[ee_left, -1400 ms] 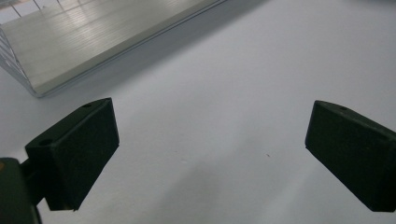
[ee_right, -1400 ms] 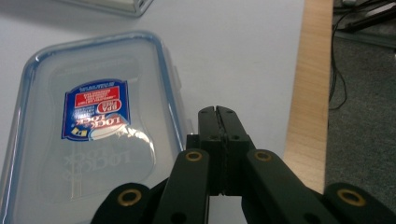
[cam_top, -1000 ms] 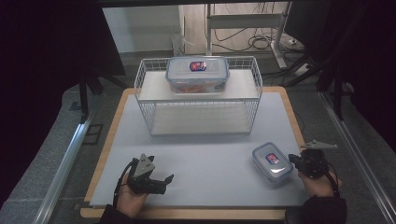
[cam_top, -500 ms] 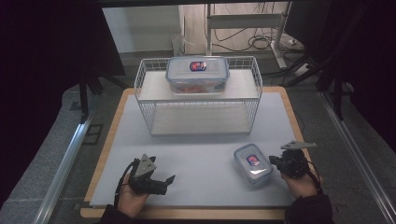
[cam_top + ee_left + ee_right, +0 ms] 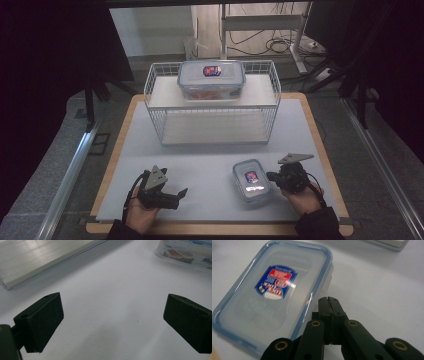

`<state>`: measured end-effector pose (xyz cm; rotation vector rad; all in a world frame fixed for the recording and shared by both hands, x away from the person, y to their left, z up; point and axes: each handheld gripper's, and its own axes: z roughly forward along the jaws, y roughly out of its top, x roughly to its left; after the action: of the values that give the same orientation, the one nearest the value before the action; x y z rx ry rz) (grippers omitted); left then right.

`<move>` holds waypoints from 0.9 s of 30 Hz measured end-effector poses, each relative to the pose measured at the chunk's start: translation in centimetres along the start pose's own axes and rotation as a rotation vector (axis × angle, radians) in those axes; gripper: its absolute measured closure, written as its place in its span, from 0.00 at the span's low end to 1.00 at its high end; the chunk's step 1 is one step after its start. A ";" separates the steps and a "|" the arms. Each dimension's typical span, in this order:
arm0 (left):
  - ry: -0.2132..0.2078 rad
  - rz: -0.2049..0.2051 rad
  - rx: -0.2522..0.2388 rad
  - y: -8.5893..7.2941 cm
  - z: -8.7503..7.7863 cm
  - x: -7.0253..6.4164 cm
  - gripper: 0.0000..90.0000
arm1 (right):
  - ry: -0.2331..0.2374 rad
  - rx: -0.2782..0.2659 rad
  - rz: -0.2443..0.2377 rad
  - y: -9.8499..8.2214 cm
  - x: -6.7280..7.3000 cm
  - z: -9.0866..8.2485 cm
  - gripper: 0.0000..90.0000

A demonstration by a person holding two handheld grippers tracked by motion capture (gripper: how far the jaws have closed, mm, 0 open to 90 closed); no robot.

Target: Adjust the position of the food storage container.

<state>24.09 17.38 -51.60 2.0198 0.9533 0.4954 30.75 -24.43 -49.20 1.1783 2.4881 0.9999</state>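
Small container [image 5: 252,181], clear, blue-rimmed lid, red-blue label, right gripper [image 5: 272,176] jaws closed against its side, left gripper [image 5: 181,195] jaws open.

small box [image 5: 252,180] before rack [image 5: 212,107], large box [image 5: 211,80] atop.

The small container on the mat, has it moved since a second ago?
Yes. The small container has slid left along the mat, from the right end of the wire rack toward its middle, with the shut right claw at its side.

The small container's [image 5: 272,307] lid label [image 5: 276,282] is too blurred to read.
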 end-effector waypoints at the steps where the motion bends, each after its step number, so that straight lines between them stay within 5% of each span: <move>1: 0.000 0.000 0.000 0.0 0.0 0.0 0.03 | 0.007 -0.002 0.002 -0.2 0.0 -0.1 1.00; 7: -0.004 0.002 0.007 0.0 0.1 -0.1 0.03 | 0.034 -0.006 0.006 -0.3 0.7 0.0 1.00; 18: -0.009 -0.002 0.013 0.1 0.2 -0.1 0.03 | 0.111 0.000 -0.068 1.2 3.6 2.1 1.00; 27: -0.002 -0.016 0.001 0.0 -0.1 0.2 0.04 | 0.090 -0.026 -0.087 -0.6 4.3 -0.3 1.00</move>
<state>24.20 17.58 -51.57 2.0120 0.9684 0.4844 27.41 -21.66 -48.95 1.0304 2.5623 1.0805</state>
